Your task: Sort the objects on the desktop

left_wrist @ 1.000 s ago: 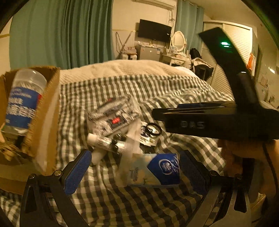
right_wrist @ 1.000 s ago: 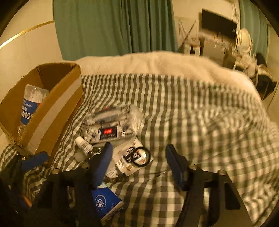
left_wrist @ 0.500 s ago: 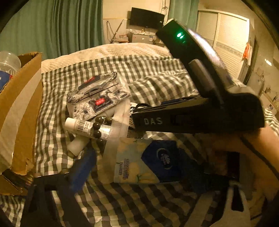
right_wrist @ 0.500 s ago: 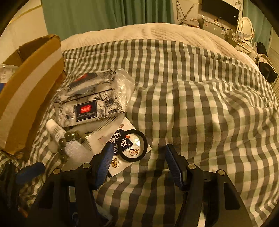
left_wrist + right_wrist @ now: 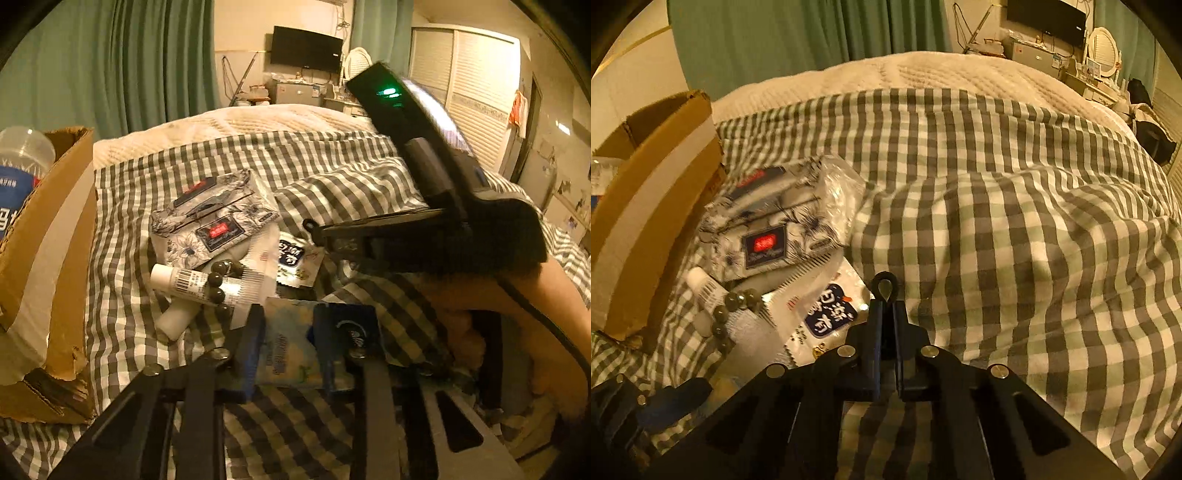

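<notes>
Both grippers have just been closing. Left gripper now clamps the blue-and-yellow tissue pack, which lies on the checked bedspread just in front of the bead bracelet. Right gripper pinches the black ring, squeezed narrow between its pads, just right of the white snack packet. Cardboard box stands left of the pile.

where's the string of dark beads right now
In the left wrist view the dark beads lie draped over the small white tube, just below the floral tissue pack and right of the cardboard box, on the checked cover.
</notes>
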`<state>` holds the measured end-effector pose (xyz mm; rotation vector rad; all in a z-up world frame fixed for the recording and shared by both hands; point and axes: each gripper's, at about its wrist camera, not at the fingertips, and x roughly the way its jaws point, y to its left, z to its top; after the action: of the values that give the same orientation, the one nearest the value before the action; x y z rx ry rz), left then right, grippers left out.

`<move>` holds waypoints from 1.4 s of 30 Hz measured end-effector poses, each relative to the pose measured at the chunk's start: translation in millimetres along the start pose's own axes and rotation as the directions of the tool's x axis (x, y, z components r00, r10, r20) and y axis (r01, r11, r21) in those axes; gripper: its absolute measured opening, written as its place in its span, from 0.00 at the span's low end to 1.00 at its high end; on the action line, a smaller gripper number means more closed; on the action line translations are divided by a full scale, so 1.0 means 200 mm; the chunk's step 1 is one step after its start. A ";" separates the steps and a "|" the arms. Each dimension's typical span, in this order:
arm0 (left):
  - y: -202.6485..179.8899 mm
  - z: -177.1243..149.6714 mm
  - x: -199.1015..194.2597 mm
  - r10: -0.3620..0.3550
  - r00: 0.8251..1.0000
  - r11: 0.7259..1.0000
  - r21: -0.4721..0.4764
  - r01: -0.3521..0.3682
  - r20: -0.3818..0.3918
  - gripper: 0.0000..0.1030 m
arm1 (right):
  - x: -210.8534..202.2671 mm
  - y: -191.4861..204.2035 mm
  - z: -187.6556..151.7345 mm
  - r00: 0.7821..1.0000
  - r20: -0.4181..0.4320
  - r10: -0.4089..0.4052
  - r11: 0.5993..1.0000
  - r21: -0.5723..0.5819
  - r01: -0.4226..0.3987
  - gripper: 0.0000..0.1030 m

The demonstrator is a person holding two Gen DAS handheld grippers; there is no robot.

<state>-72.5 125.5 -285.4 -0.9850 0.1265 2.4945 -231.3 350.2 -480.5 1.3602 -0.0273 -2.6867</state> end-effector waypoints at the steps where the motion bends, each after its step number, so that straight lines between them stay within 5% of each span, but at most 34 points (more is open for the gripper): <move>1: 0.01 0.00 -0.01 -0.002 1.000 1.000 -0.006 0.002 0.000 0.21 | -0.02 -0.01 0.00 1.000 0.013 0.003 1.000 0.005 -0.003 0.05; 5: 0.03 0.01 -0.03 -0.031 0.999 0.999 -0.025 0.030 -0.025 0.23 | -0.10 -0.01 0.01 0.998 0.060 0.011 1.000 0.020 -0.013 0.05; 6: 0.03 0.01 -0.02 -0.041 0.998 0.999 -0.032 0.040 -0.038 0.30 | -0.13 -0.02 0.01 0.997 0.072 0.015 1.000 0.023 -0.016 0.05; 8: 0.03 0.01 -0.04 -0.085 0.996 0.995 -0.058 0.083 -0.041 0.62 | -0.18 -0.01 0.02 0.995 0.101 0.021 0.999 0.032 -0.025 0.05; 9: 0.02 0.02 -0.07 -0.097 0.995 0.993 -0.074 0.095 -0.024 0.87 | -0.18 0.00 0.04 0.994 0.110 0.023 0.999 0.035 -0.027 0.05; 10: 0.02 0.02 -0.08 -0.097 0.995 0.992 -0.083 0.097 -0.007 0.99 | -0.21 0.00 0.05 0.992 0.125 0.028 0.999 0.041 -0.033 0.05; 13: -0.02 0.02 -0.09 -0.079 0.997 0.996 -0.051 0.079 -0.010 0.99 | -0.25 -0.01 0.07 0.987 0.155 0.041 0.997 0.054 -0.050 0.05; 17: -0.04 -0.03 0.07 -0.064 0.989 0.998 -0.031 0.060 -0.134 0.99 | -0.28 -0.01 0.09 0.981 0.185 0.053 0.996 0.063 -0.066 0.05; 19: -0.02 -0.06 0.11 -0.061 0.987 0.997 -0.051 0.054 -0.151 0.91 | -0.31 0.01 0.10 0.977 0.206 0.057 0.996 0.055 -0.070 0.05; 20: -0.01 -0.06 0.09 -0.062 0.989 0.997 -0.062 0.054 -0.137 0.71 | -0.33 0.02 0.10 0.974 0.216 0.060 0.996 0.051 -0.072 0.05; 33: 0.05 0.07 -0.18 0.021 0.997 0.999 -0.051 -0.017 0.068 0.72 | -0.55 0.07 0.10 0.932 0.356 0.063 0.997 0.021 -0.076 0.05; 42: 0.11 0.18 -0.35 0.145 0.958 0.989 -0.043 -0.138 0.249 0.72 | -0.68 0.10 0.10 0.892 0.446 0.071 0.996 0.009 -0.084 0.05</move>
<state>-59.5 87.7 -213.5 -0.6808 0.0875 2.7344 -166.6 345.6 -358.5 0.7001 -0.1601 -2.8722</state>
